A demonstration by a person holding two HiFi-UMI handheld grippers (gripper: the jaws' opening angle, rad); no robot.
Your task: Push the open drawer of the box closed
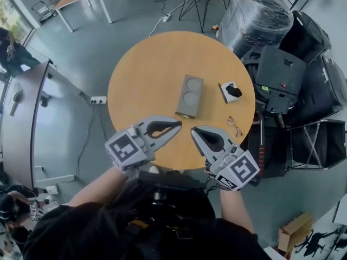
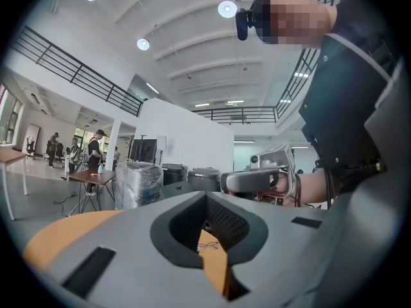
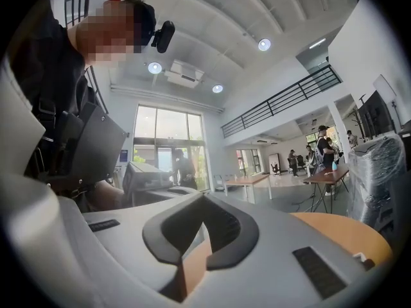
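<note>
A person stands at a round orange-brown wooden worktop (image 1: 141, 69) and looks steeply down on it, a grey two-jawed tool in each hand.

The left claw (image 1: 176, 125) hovers over the near edge of the worktop and points inward to the right. In its own view the left claw (image 2: 206, 201) has its jaws together at the tips. Only a dark, empty hollow lies between the pads.

The right claw (image 1: 196, 132) hovers just beside it and points inward to the left. The two tips are near each other but apart. The right claw (image 3: 204, 199) likewise has its jaws pressed together, with nothing held.

The grey rectangular box (image 1: 189, 95), its top marked by two round recesses, lies flat near the middle of the worktop. It sits just beyond both claws and neither touches it. Its short near end faces the person. A thin pale strip shows along that end, but whether the drawer stands out there is too small to tell.

To the right of the box lies a small white and black object (image 1: 232, 91) with a dark strip beside it. A pair of thin-framed glasses (image 1: 234, 125) lies near the worktop's right edge. Black cases (image 1: 282, 72) stand on the grey floor to the right.
</note>
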